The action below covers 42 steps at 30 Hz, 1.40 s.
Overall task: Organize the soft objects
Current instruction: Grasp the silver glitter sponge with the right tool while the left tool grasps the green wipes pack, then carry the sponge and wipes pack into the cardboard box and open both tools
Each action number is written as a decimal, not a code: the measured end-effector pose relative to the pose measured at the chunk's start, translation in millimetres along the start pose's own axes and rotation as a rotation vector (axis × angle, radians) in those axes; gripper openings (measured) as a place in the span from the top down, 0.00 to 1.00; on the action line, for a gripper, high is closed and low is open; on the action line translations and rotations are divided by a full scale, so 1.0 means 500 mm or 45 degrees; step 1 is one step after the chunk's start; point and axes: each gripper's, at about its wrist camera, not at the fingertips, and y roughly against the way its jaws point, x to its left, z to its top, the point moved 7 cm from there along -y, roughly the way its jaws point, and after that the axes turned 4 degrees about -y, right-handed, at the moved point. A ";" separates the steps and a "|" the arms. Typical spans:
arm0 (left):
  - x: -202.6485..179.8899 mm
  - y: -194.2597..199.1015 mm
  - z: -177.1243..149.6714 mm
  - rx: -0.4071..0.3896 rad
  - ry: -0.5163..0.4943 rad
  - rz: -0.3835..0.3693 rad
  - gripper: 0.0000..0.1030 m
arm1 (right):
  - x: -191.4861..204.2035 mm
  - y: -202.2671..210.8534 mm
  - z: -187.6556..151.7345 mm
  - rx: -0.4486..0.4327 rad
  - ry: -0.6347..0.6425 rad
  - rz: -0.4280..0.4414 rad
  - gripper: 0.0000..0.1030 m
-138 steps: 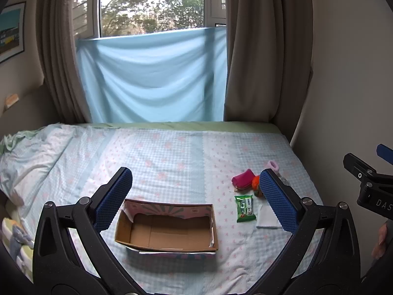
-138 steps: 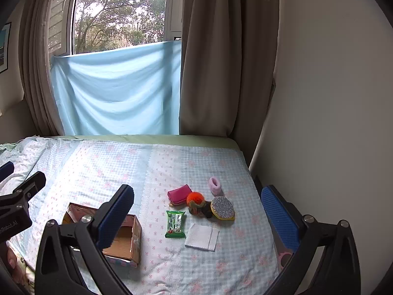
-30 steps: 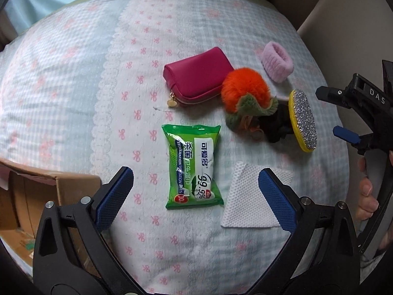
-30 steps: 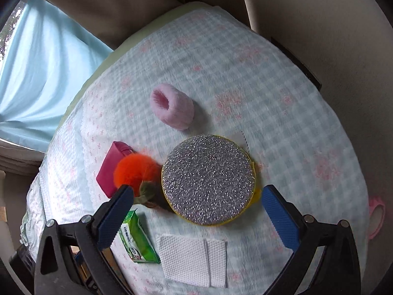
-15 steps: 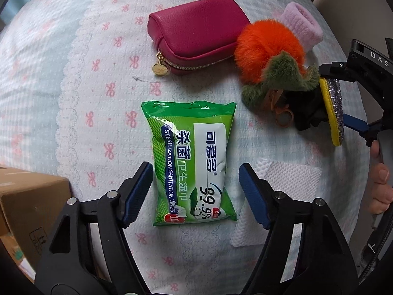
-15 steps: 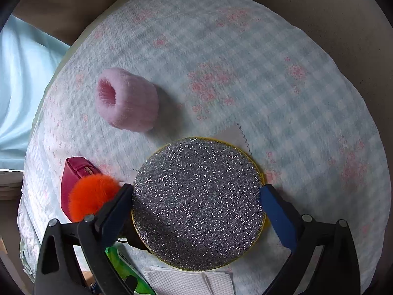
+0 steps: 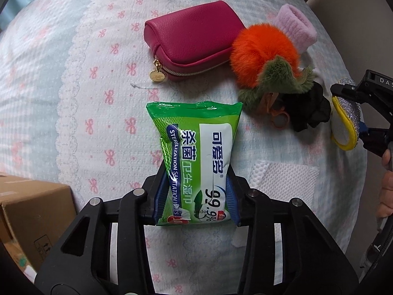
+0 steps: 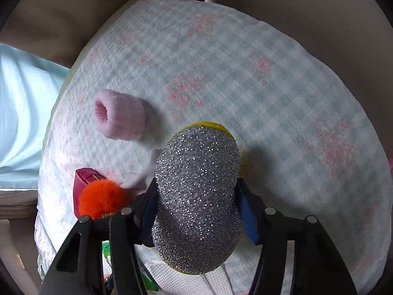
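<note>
My left gripper (image 7: 195, 200) pinches the wipes (image 7: 196, 162) low on the bed (image 7: 73, 86); my right gripper (image 8: 196, 213) squeezes the scrubber (image 8: 197, 196). Lift both straight up, grips firm, toward the box (image 7: 32, 211), probably the bin.

A bed (image 7: 81, 93) filled both views, spread with a pale blue-and-white checked sheet printed with small pink bows and edged by a white lace-like band (image 7: 66, 78). In the right wrist view the sheet (image 8: 282, 78) carried larger, faded pink flower prints and curved away ahead of the tongs. Beyond its far edge hung a beige curtain (image 8: 49, 12) in folds, and to its right a plain beige wall (image 8: 331, 7). A light blue cloth (image 8: 22, 113) hung at far left. Soft, even daylight lay over the bedding, with gentle shadows.
</note>
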 end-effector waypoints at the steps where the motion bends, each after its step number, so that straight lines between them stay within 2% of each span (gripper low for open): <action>1: 0.000 0.003 0.002 -0.005 -0.003 0.002 0.65 | -0.010 0.007 0.000 -0.004 -0.005 0.004 0.52; 4: 0.000 0.021 0.004 -0.028 -0.009 -0.003 0.66 | -0.026 0.028 -0.005 -0.015 -0.005 0.017 0.57; 14: -0.036 0.141 -0.007 -0.149 -0.038 -0.018 0.67 | -0.023 0.119 -0.032 -0.086 0.070 0.044 0.60; 23: -0.054 0.349 -0.010 -0.325 -0.050 -0.030 0.67 | 0.024 0.290 -0.097 -0.205 0.252 0.021 0.60; 26: -0.050 0.425 -0.018 -0.375 -0.035 -0.056 0.67 | 0.074 0.351 -0.126 -0.246 0.329 0.018 0.60; 29: -0.040 0.500 -0.035 -0.424 -0.059 -0.042 0.67 | 0.116 0.414 -0.162 -0.286 0.411 0.004 0.60; 35: 0.032 0.628 -0.083 -0.500 -0.041 0.009 0.67 | 0.191 0.522 -0.255 -0.354 0.544 0.011 0.60; 42: 0.193 0.738 -0.147 -0.558 0.045 0.064 0.67 | 0.306 0.558 -0.384 -0.366 0.693 0.065 0.60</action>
